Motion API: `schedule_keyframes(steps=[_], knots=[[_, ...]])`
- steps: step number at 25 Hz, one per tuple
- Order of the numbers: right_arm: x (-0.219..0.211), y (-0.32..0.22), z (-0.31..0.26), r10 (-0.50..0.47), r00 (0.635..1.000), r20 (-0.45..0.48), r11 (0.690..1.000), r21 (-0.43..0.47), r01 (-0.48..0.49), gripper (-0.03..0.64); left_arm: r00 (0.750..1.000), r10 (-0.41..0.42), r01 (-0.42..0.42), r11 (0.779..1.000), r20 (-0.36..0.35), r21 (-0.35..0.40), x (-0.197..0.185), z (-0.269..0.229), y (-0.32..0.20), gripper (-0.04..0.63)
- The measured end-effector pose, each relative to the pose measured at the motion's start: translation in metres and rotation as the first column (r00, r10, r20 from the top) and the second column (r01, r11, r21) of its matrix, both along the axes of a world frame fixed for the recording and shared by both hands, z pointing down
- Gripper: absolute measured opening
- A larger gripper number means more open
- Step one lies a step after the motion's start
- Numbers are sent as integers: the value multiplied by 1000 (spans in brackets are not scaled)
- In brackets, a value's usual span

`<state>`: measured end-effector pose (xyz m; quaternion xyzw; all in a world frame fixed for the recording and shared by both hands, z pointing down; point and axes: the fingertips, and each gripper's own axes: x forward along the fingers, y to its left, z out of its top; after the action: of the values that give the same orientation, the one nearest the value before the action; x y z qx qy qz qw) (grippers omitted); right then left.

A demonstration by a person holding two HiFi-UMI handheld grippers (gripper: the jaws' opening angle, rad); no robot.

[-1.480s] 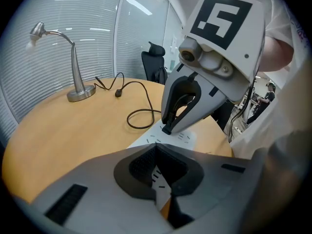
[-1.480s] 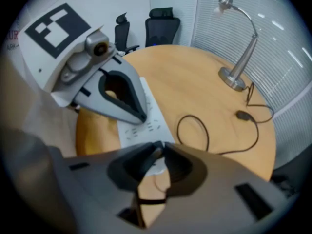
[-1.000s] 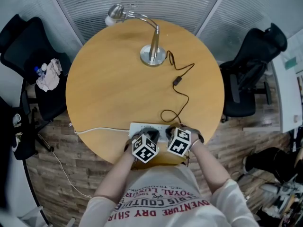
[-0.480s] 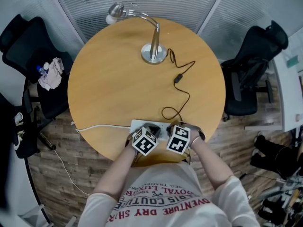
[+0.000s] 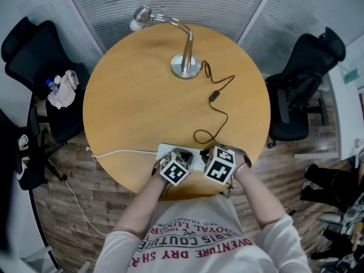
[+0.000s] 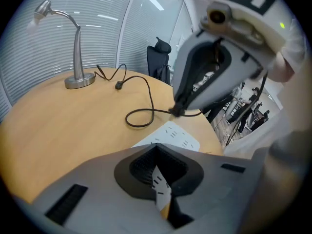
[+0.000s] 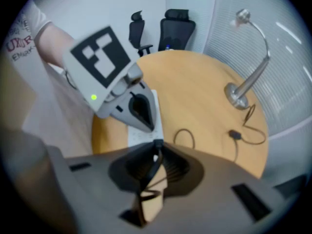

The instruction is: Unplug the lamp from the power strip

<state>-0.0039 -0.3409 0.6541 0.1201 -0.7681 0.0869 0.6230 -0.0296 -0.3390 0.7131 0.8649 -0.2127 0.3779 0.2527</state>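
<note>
The head view looks steeply down from above the near edge of the round table (image 5: 131, 112) and takes in its whole top, the lamp (image 5: 186, 66) small at the far edge. The left gripper view sits low at the near edge and faces across the top toward the lamp – the right gripper (image 6: 178, 110) looms close at its upper right. The right gripper view looks almost straight down over the same edge. All three share the lamp, the cord (image 5: 213, 96) and the power strip (image 6: 178, 134).

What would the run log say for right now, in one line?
left claw: shut, over power strip | right claw: just been closing, shut on lamp plug, looks out of strip | lamp: upright
</note>
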Motion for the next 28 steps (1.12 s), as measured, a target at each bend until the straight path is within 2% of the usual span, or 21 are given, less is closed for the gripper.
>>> schedule_keyframes(steps=[3,5,8,11,16,17,20,21,23,25,28], knots=[[7,-20,-31,-47,998,-40,997,60,49,70,1000,-6,6,1000,-2,-5,-2,0,0,26],[13,-20,-34,-32,999,-36,997,63,35,71,1000,-6,6,1000,-2,-4,0,0,0,26],[11,-12,-32,19,999,30,998,62,-20,71,1000,-16,16,1000,-7,1,3,1,-1,26],[7,-12,-36,84,989,119,991,97,-95,71,1000,-26,26,1000,2,16,2,-1,0,26],[8,-16,-50,194,938,287,960,143,-242,71,998,-53,46,984,36,171,1,0,0,28],[9,-16,-53,214,923,320,951,149,-272,71,997,-66,59,984,34,169,0,1,1,28],[12,-18,-66,263,863,432,918,163,-361,71,989,-147,148,985,-19,87,-6,-7,0,28],[13,-19,-72,271,841,469,907,170,-386,72,981,-187,190,979,-50,72,-9,-15,-2,28],[15,-21,-85,273,800,535,885,186,-427,72,960,-256,266,959,-109,94,-15,-36,-7,28],[17,-23,-101,266,756,598,865,198,-461,72,943,-295,319,933,-152,169,-22,-62,-14,28],[17,-26,-127,237,697,677,844,212,-492,72,920,-335,382,881,-203,278,-32,-109,-23,26]])
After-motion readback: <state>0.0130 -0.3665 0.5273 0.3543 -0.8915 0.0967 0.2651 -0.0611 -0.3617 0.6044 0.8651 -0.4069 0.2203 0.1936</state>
